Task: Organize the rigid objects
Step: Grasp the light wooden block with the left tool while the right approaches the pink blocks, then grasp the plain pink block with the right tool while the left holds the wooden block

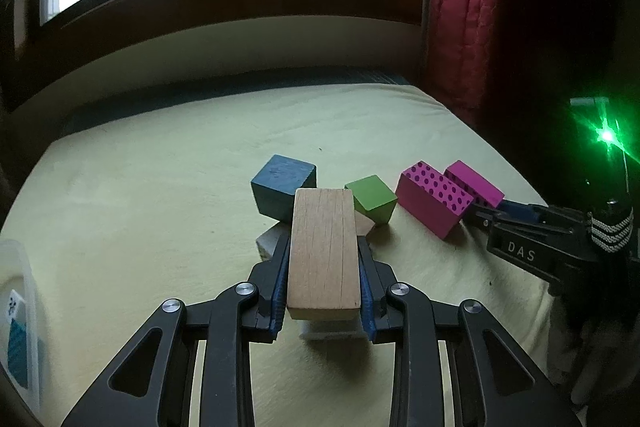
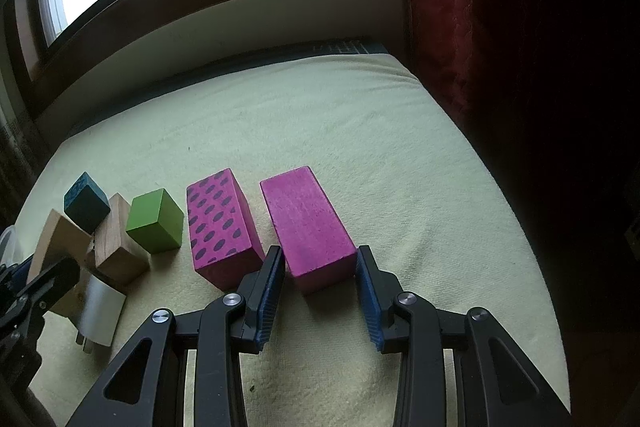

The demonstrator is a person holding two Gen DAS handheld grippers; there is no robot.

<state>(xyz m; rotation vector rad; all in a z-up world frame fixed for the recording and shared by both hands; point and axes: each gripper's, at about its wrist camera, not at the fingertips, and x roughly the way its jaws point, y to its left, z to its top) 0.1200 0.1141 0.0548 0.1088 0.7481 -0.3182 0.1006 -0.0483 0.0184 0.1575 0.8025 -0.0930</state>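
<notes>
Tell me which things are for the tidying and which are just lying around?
For tidying: wood block, blue cube, green cube, spotted block, pink block, second wood block, grey block.
Just lying around: plastic tub, red curtain.

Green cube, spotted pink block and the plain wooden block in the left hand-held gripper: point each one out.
Green cube (image 2: pixel 154 221): right wrist view, on its front left face.
Spotted pink block (image 2: pixel 218 217): right wrist view, on its dotted top face.
Plain wooden block (image 1: pixel 324 247): left wrist view, on its top face.
</notes>
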